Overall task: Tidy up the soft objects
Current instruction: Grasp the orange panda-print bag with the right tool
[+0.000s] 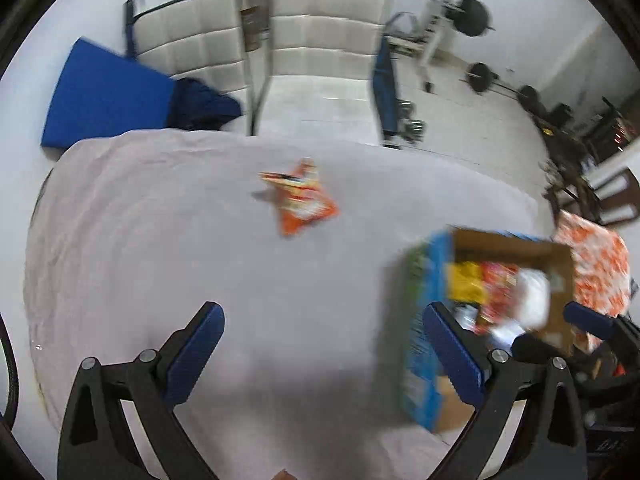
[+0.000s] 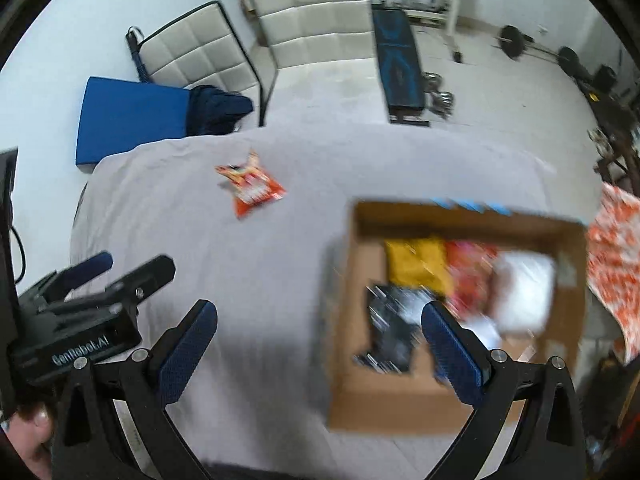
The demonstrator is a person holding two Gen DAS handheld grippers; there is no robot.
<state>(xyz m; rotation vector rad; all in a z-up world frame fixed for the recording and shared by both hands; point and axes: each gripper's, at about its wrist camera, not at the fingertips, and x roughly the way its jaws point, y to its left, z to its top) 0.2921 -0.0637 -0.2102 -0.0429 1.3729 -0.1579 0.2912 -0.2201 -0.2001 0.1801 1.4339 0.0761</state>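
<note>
While a pale sheet (image 1: 168, 240) is covering the table, white padded chairs (image 2: 312, 20) and gym weights (image 1: 474, 16) are standing behind it. An orange snack bag (image 1: 302, 204) is lying alone, crinkled, on the sheet. A cardboard box (image 2: 400, 404) is sitting near it, holding yellow, red and white soft things, all blurry. The left gripper (image 1: 324, 354) is gaping wide, holding nothing. The right gripper (image 2: 320, 350) is gaping wide too, empty.

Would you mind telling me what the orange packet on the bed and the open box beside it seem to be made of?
The orange packet looks like thin glossy plastic film: printed, crinkled, with flared sealed ends. The open box appears to be plain brown cardboard, matte inside with stiff straight walls; its outer face is printed blue. Motion blur leaves finer texture uncertain.
</note>
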